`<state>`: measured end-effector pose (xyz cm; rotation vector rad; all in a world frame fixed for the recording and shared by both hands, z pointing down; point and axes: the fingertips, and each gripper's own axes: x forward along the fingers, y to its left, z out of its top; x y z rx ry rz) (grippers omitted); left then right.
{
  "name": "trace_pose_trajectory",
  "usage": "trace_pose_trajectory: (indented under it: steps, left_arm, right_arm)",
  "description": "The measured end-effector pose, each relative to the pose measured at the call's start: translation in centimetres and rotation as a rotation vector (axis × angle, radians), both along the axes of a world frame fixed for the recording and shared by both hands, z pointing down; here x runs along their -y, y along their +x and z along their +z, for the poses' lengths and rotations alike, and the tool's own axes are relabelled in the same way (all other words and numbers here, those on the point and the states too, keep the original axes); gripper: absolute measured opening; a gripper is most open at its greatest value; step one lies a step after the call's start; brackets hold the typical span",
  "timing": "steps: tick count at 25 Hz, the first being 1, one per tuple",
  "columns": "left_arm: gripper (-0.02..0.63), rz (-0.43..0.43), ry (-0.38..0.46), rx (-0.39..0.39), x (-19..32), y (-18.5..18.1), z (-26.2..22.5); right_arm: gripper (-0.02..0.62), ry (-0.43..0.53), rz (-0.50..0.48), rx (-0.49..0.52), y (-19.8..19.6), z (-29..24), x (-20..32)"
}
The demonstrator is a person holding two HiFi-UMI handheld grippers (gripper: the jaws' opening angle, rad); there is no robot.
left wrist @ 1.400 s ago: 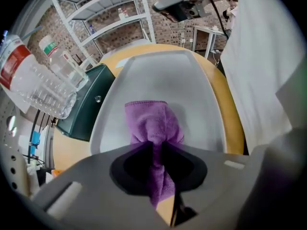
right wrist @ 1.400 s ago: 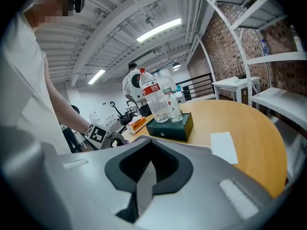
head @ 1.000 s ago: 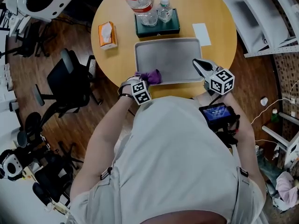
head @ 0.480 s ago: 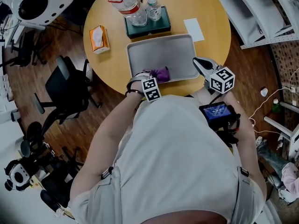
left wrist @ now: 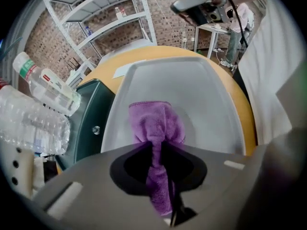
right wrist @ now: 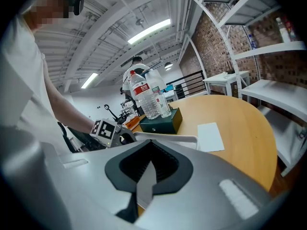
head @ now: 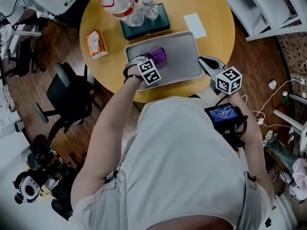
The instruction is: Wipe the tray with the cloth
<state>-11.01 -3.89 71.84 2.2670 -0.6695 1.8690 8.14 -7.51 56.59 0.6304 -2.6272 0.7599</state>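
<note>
A grey metal tray lies on the round wooden table. My left gripper points steeply down over the tray's far left part, shut on a purple cloth. In the left gripper view the cloth runs up between the closed jaws and its free end rests bunched on the tray. My right gripper is at the tray's right edge near the front corner. In the right gripper view a thin grey strip, which looks like the tray's rim, is pinched in the gripper.
Behind the tray stands a dark green box with two plastic bottles on it. An orange tissue box lies to the left, a white paper at the far right. An office chair stands left of the table.
My left gripper has slid the purple cloth from the tray's near edge across to its far left part. The right gripper has stayed at the tray's right edge.
</note>
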Motion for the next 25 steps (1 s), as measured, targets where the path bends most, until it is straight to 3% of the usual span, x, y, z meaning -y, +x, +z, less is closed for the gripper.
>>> trace_pose_trajectory:
  steps: [9,15,20,25]
  left_arm:
    - [0.060,-0.003,0.051,0.107,6.8,-4.3,0.2]
    - [0.060,-0.005,0.052,0.074,7.2,-3.3,0.0]
    - [0.060,0.020,0.053,0.052,8.5,-0.2,0.0]
    - [0.059,-0.016,0.045,0.065,8.8,1.4,-0.1]
  right_arm:
    - [0.002,-0.009,0.068,-0.005,1.5,0.3,0.2]
    - [0.002,-0.018,0.082,-0.006,1.8,0.4,0.1]
    - [0.002,-0.014,0.091,-0.007,2.4,0.3,0.0]
    - [0.002,-0.015,0.105,-0.009,3.5,0.4,-0.6]
